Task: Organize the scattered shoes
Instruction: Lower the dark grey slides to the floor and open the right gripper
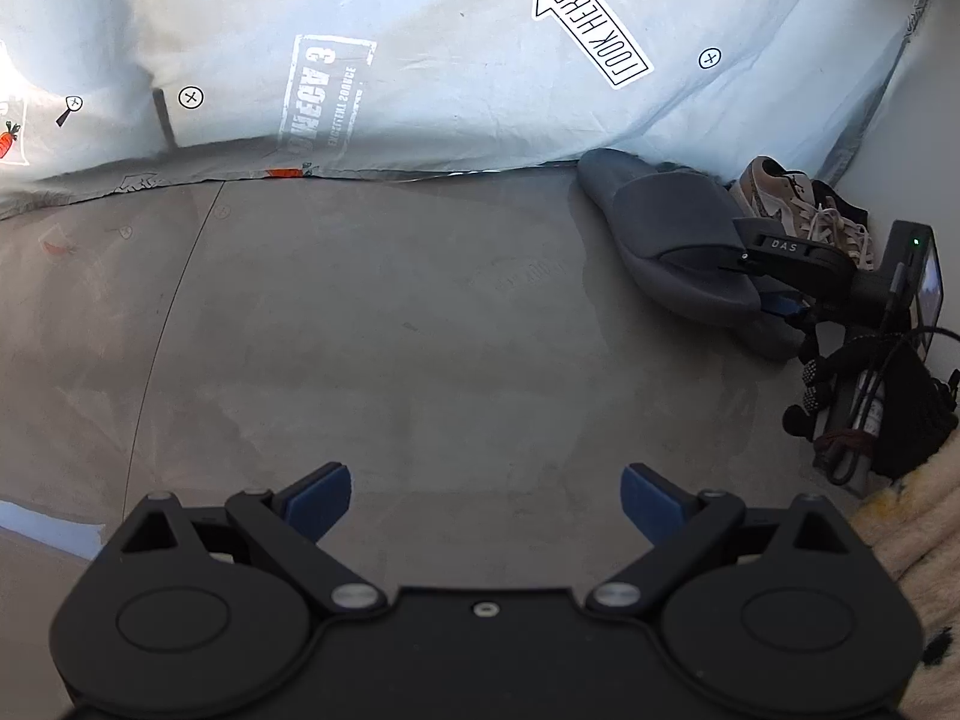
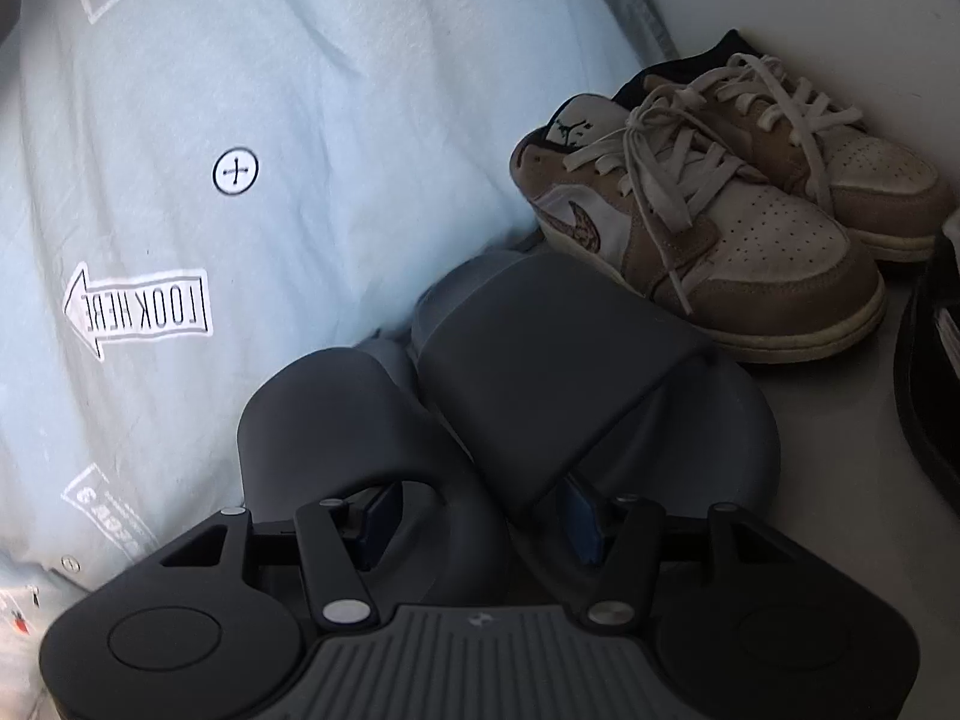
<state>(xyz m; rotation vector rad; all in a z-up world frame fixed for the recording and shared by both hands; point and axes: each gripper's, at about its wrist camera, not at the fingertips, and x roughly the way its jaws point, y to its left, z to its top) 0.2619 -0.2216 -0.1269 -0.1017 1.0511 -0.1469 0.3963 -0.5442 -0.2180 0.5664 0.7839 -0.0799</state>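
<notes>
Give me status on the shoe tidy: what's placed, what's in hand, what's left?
Done: tan sneakers sit paired side by side by the wall. In hand: right gripper is at two grey slides, fingers around their straps beside the sneakers; firm grip unclear. Left gripper is open over bare floor. Left: releasing the slides.

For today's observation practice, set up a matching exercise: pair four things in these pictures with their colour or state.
Things:
1. left tool
2. right tool
3. sneakers
4. bed sheet

States:
A. tan and white, laced, beside the wall
B. open, holding nothing, over the grey floor
C. pale blue, printed with a LOOK HERE arrow
D. closed around the grey slides

Pairs: 1-B, 2-D, 3-A, 4-C
</notes>
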